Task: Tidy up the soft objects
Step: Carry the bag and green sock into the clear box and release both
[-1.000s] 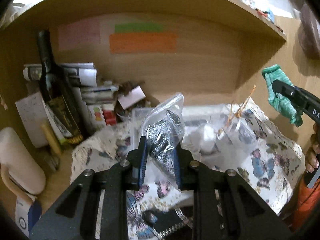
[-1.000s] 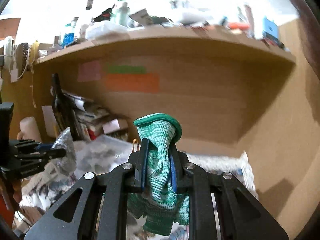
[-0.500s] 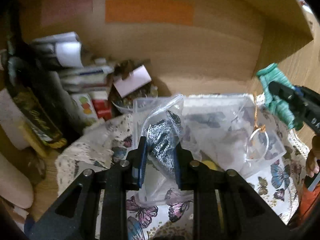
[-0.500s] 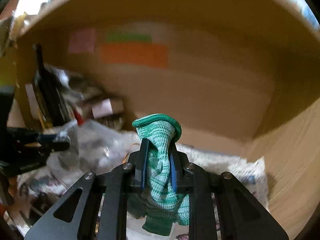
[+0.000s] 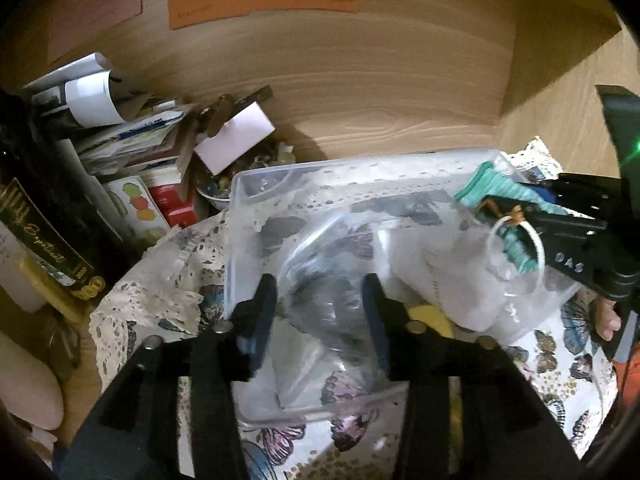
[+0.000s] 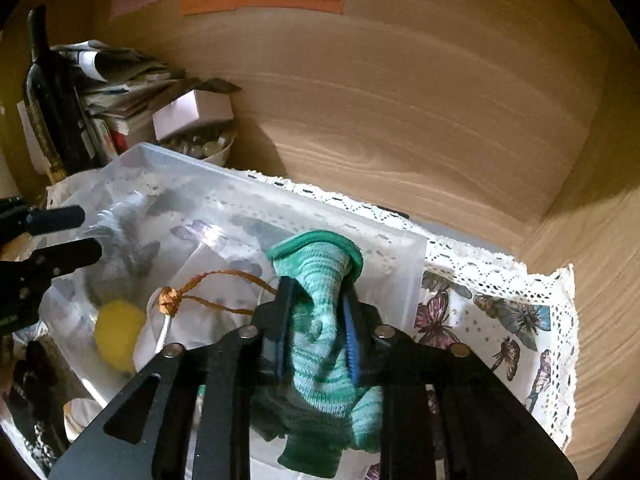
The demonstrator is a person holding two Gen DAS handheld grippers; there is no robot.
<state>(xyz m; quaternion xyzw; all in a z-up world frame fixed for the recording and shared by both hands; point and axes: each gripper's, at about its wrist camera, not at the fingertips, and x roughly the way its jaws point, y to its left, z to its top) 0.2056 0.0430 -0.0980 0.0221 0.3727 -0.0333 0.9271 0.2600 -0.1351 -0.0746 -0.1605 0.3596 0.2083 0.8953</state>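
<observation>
left gripper: lower centre of left wrist view, jaws spread wide, nothing clamped; clear bag of dark crumpled stuff sits in the gap, contact with the fingers not discernible
bag position: inside clear plastic bin, bin at frame centre; bag blurred
bag axis: runs roughly bottom-to-top of frame, leaning slightly left
right gripper: lower centre of right wrist view, jaws narrowed onto green knit sock, pinched mid-length
sock position: over the right end of the bin, centre of right wrist view; also at right edge of left wrist view
sock axis: vertical in frame, cuff opening up and toward the wood back panel, rest hanging down below the fingers
bin contents: yellow ball, white pouch with orange drawstring knot
under bin: butterfly-print lace cloth
upper left of frame: dark wine bottle, paper stack, white box, bowl of small stones
counts: 2 grippers, 1 sock, 1 bag, 1 bin, 1 ball, 1 bottle
</observation>
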